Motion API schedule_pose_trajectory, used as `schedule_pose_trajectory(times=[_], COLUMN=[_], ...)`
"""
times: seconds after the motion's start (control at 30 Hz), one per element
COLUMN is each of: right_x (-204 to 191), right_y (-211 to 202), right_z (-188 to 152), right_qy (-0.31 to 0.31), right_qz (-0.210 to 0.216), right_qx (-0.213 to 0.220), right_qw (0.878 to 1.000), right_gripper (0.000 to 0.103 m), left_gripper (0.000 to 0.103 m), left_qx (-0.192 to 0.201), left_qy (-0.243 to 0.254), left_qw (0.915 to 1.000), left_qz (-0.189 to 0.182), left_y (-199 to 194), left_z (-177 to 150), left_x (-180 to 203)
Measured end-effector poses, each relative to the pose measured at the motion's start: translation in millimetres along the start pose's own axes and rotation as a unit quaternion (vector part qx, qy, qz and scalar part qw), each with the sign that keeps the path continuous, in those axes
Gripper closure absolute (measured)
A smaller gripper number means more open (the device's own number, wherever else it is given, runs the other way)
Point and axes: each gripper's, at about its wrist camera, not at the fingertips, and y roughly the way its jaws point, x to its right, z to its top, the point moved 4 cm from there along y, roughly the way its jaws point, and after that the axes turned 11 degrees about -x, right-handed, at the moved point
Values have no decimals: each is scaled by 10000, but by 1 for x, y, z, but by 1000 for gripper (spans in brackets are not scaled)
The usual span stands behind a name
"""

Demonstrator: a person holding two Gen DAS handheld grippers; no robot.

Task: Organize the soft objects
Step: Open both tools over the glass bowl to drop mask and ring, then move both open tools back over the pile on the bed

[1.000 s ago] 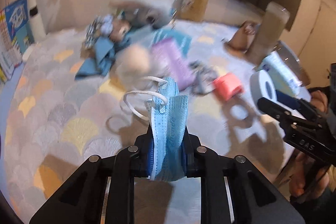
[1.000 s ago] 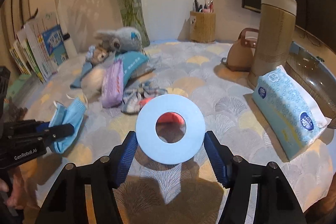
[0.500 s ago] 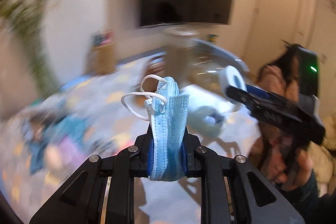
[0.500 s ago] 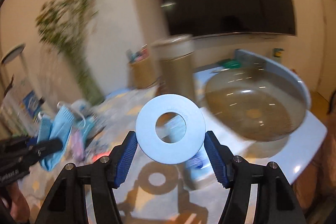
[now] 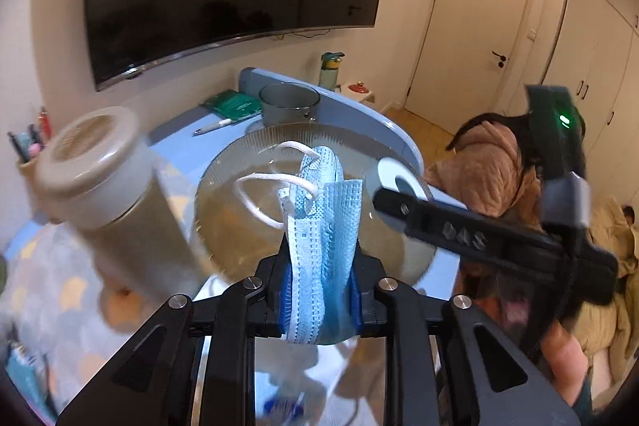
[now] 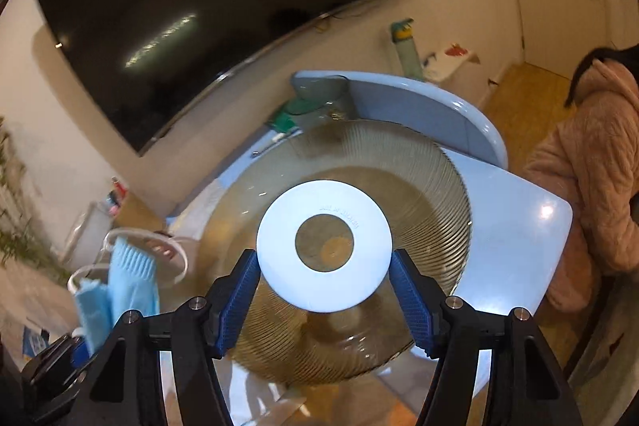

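Note:
A light blue face mask [image 5: 319, 226] with white ear loops stands folded between the blue pads of my left gripper [image 5: 321, 266]. Its jaws are opening, and the mask still fills the gap and touches both pads. My right gripper [image 6: 323, 266] is shut on a white tape roll [image 6: 279, 258], held by its rim with the hole facing the camera. Both grippers hover over a large ribbed glass bowl [image 6: 451, 186] on the blue table. The right wrist view shows the mask [image 6: 127, 274] at lower left. The roll [image 5: 385, 172] shows beside the mask in the left wrist view.
A tall beige tumbler [image 5: 100, 178] stands left of the bowl [image 5: 239, 154]. Behind the bowl are a grey cup [image 5: 289, 102], a green packet [image 5: 231, 104] and a pen. A person in a pink quilted jacket [image 6: 591, 166] is at the table's right side.
Both grippers swung right from the patterned cloth with the soft toys to above the glass bowl, carrying mask and roll. The left jaws now stand wider around the mask.

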Motion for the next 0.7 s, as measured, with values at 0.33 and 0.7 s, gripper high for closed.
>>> schedule_pose_trajectory(times=[0.33,0.7], right_x=[13,-69], right_y=[-12,-71], right_z=[-9,-79], right_qy=[-35,-1269], right_qz=[100,728], right_qx=[-29,334], right_qw=[9999,9887], right_gripper=[32,30], left_gripper=[57,15], left_qx=[-85,1237], left_qy=[-322,-862], left_qw=[9982,9882], left_qz=[-493,272], left_y=[-16,-192], left_z=[-6,-112], left_x=[-6,-83])
